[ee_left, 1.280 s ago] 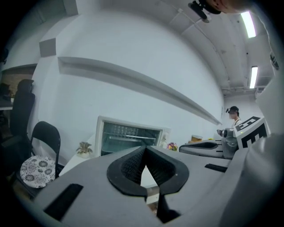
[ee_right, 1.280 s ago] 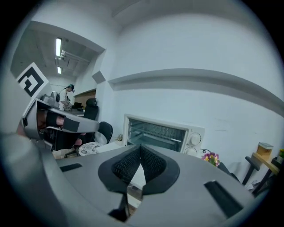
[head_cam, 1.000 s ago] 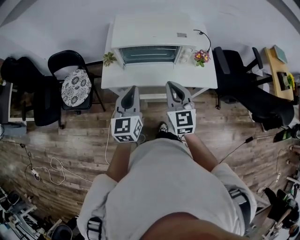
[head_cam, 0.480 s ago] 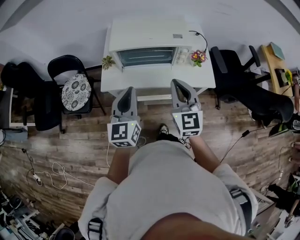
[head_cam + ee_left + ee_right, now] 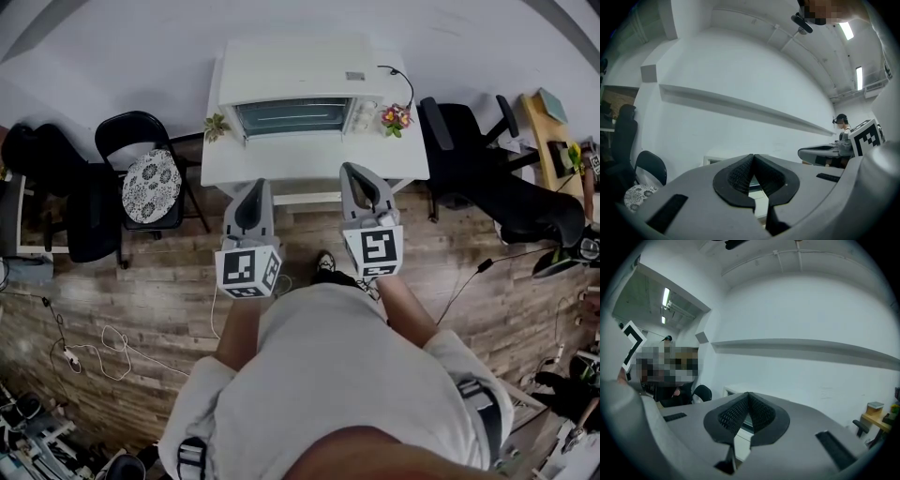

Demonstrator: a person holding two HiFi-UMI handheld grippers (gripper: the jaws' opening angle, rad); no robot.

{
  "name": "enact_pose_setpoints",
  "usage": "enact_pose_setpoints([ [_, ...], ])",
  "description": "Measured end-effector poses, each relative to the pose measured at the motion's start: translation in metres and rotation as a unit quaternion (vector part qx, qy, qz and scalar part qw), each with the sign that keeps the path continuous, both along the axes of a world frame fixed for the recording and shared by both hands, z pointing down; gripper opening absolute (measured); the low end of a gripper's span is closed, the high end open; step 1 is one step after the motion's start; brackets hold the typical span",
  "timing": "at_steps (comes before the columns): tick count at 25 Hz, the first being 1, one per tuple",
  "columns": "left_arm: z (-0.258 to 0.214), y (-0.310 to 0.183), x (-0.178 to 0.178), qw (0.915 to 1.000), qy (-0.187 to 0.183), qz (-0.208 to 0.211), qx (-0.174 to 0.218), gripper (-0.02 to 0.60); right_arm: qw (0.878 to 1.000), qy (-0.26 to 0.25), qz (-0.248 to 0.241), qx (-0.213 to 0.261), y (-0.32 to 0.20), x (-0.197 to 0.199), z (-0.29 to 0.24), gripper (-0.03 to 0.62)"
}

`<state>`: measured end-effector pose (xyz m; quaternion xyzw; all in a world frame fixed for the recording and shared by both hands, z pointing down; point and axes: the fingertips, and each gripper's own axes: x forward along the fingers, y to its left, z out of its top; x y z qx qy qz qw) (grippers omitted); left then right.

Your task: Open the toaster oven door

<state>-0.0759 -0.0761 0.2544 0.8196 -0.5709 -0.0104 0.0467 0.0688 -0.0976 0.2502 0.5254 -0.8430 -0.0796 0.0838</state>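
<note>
- Two hand-held grippers are raised in front of you, side by side, pointing level toward the toaster oven (image 5: 298, 70). They are the left hand-held gripper (image 5: 254, 187) and the right hand-held gripper (image 5: 355, 172).
- Both have their jaws pressed together on nothing. In each gripper's own view the ribbed pads meet at the tip.
- The toaster oven sits at the back of a white surface (image 5: 309, 157), against the wall. Its glass door (image 5: 295, 115) faces you and is closed.
- A small green plant (image 5: 217, 124) stands at the oven's left corner and a pot of flowers (image 5: 395, 117) at its right.
- The step in hand looks like the approach. Neither tool touches the oven, and both hover over the wooden floor (image 5: 141, 309), short of the surface's near edge.
- Next, I judge, one tool must spread its jaws and reach across the surface to the door's upper edge. A handle would sit there, though it is too small to make out. The jaws would then close on it and draw the door outward and down.
- Only the head view gives the layout. A black chair (image 5: 150, 178) with a patterned cushion is left of the surface, and an office chair (image 5: 483, 178) is to its right.
- Only the gripper views show the pads up close. There the oven is mostly hidden behind the jaws.
- The left gripper view also catches your other tool at its right edge.
</note>
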Motion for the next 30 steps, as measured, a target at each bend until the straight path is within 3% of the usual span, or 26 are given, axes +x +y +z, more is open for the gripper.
enact_pose_setpoints([
  [30, 0.009, -0.003, 0.012, 0.9999, 0.001, 0.007, -0.009, 0.017, 1.000, 0.001, 0.004, -0.010, -0.002, 0.011, 0.006, 0.000],
])
